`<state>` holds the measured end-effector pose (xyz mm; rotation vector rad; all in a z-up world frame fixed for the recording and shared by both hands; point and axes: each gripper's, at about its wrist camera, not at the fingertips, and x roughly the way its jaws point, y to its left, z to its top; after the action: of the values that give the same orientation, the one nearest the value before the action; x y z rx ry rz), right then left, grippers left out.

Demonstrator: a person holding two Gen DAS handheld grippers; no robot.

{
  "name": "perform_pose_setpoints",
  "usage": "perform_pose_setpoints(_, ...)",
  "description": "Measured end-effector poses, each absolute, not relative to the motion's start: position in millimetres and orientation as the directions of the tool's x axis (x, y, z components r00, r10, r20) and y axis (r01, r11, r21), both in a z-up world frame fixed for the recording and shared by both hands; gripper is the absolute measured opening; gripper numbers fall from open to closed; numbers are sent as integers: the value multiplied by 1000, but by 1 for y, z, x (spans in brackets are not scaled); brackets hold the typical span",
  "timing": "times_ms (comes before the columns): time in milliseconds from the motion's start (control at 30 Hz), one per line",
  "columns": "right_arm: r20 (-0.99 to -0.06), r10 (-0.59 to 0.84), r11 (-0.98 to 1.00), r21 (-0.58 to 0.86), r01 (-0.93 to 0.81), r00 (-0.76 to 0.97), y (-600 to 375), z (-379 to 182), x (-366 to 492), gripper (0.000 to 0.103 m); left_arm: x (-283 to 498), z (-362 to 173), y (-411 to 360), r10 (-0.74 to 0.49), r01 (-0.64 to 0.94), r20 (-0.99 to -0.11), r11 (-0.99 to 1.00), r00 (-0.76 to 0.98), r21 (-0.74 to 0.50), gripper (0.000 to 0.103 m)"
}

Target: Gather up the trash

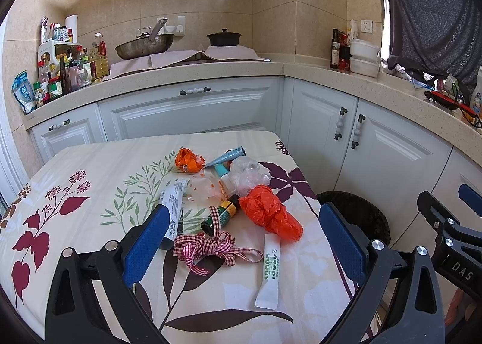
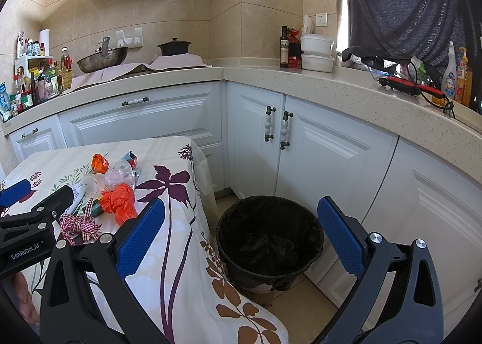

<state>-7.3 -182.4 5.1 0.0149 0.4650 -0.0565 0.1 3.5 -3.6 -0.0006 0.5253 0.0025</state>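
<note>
Both tongs are hanging released, nothing gripped: left gripper (image 1: 241, 241) over the trash pile w/ the checked ribbon (image 1: 208, 249) nearest, right gripper (image 2: 241, 241) over the black-lined bin (image 2: 268, 241) beside the table (image 1: 75, 169). I'm judging ribbon first; pinch its knot, not loose tails.

I see bright daylight from the window (image 2: 343, 13) at upper right; both views stay sharp, with heavy fisheye bending and dark vignetted corners. Shadows are soft.
</note>
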Motion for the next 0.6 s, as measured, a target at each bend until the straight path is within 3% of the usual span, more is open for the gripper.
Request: perform_pose_setpoints(600, -461, -29, 999, 8, 37, 887, -180, 0, -5, 99, -4, -12, 17, 32, -26, -515, 999, 857, 20, 97)
